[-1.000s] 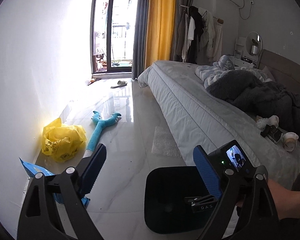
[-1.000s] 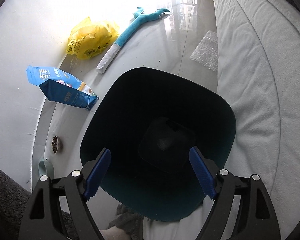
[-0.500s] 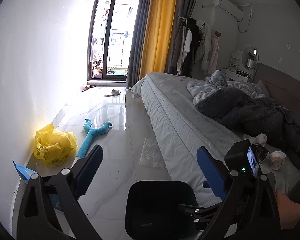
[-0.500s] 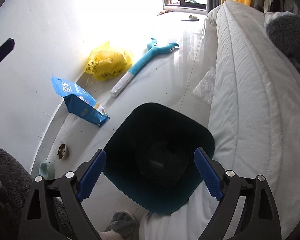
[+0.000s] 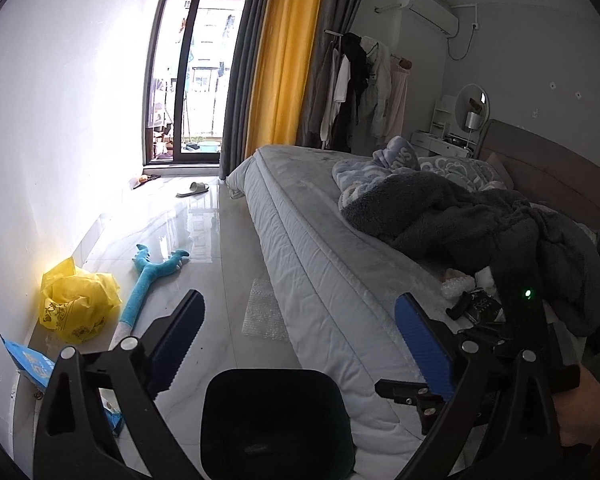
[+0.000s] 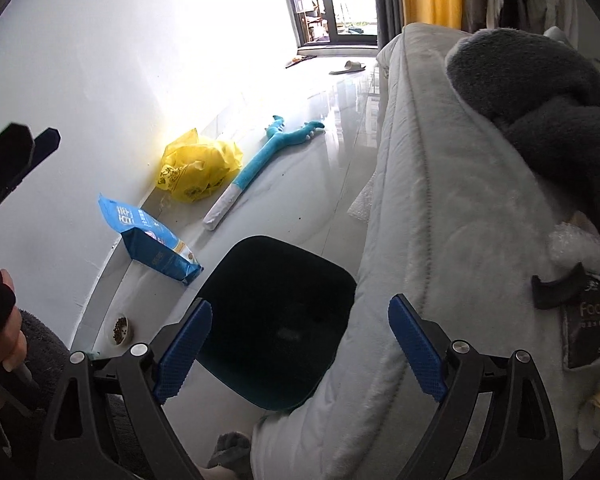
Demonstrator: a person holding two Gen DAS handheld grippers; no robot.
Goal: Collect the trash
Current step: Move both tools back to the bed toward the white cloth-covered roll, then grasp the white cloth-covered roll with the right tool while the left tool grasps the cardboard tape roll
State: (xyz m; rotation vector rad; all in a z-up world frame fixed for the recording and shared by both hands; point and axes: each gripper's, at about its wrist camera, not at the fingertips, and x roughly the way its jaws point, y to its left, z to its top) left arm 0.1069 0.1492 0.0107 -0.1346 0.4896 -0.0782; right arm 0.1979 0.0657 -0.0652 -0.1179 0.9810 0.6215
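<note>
We see both hand-held grippers, left (image 5: 298, 334) and right (image 6: 300, 344), spread wide and empty; dark square plastic trash bin (image 6: 274, 328) stands on the floor against the grey bed (image 6: 432, 216).

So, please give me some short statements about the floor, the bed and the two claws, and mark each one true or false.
1. The black bin stands on the floor beside the bed. True.
2. The yellow bag lies on the bed. False: it lies on the floor by the wall.
3. The left claw holds nothing. True.
4. The right claw grips the blue pouch. False: it is open and empty; the pouch lies on the floor.
5. A slipper lies near the glass door. True.
</note>
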